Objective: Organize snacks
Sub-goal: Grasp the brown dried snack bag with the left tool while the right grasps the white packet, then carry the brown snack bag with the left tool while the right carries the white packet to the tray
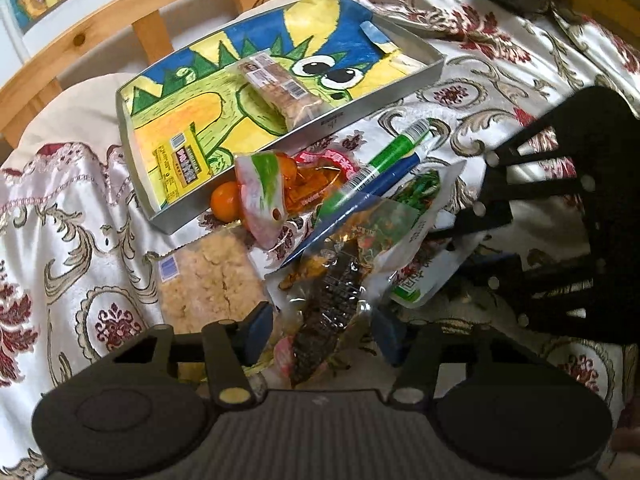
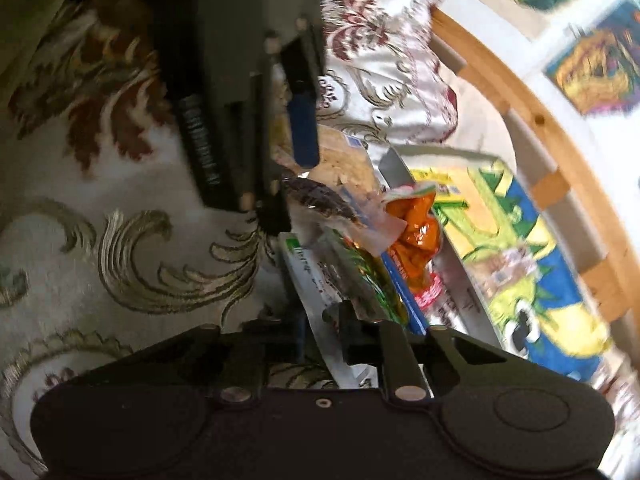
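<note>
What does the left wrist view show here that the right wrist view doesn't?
Only the left wrist view: the small oranges beside the tray, the clear-wrapped bar lying in the tray, and the left gripper straddling the dark snack packet.

Only the right wrist view: the right gripper closed on the white-and-green packet, and wall drawings behind the wooden rail.

Both: the drawing-lined tray, the crumbly beige snack pack, the orange snack bag and the floral bedcover.

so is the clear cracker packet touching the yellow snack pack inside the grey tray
Apart. The left wrist view shows the clear cracker packet near the grey tray's middle, the yellow snack pack at its near end, bare drawing between.
</note>
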Motion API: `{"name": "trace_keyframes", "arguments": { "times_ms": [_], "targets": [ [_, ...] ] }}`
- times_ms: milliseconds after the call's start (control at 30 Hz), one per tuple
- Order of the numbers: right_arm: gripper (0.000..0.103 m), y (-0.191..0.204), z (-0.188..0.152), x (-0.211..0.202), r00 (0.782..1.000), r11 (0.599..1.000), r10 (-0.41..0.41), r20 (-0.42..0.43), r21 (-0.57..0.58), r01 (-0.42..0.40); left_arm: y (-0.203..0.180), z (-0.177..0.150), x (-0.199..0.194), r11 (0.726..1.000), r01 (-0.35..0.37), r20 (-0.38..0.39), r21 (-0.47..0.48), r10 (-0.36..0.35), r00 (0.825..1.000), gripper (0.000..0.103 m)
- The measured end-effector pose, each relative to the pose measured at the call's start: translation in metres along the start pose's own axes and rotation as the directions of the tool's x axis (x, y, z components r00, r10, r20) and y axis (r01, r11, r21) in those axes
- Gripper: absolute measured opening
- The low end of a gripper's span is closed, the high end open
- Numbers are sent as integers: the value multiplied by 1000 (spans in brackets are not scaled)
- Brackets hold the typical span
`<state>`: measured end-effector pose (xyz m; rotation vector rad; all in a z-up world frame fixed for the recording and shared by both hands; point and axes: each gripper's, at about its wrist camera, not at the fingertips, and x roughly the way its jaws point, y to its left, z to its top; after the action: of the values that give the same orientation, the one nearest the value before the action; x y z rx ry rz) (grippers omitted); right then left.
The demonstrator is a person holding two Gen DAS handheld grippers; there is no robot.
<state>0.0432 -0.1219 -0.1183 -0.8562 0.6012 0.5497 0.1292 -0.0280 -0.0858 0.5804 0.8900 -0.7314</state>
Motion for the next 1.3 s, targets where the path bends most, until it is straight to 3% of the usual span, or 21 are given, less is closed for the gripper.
{"name": "trace_keyframes", "arguments": {
  "times_ms": [133, 267, 500, 633, 933, 1300],
  "targets": [
    [12, 12, -1, -2, 999, 993, -52, 0, -109, 52, -2, -1, 0, 1000, -2, 7, 25, 2, 1000, 63],
    [12, 10, -2, -1, 998, 991, -66, -10, -114, 64, -7, -2, 5, 998, -11, 0, 64, 11, 1000, 65],
    [12, 10, -4, -1, 994, 985, -110, -3, -136, 109, -5, 1, 5, 996, -72, 15, 45, 71, 997, 45],
    [11, 10, -3, -4, 988, 978, -155, 22, -136, 156, -4, 5, -1, 994, -106, 56, -1, 106, 993, 40],
    [10, 22, -5, -10, 976, 953, -214, 42, -211, 218, -5, 10, -16, 994, -62, 85, -95, 70, 994, 38],
    [9, 22, -7, -24, 939, 910, -336, 66, -235, 342, 3, 14, -43, 975, -2, 168, -223, 41, 985, 38]
  ]
}}
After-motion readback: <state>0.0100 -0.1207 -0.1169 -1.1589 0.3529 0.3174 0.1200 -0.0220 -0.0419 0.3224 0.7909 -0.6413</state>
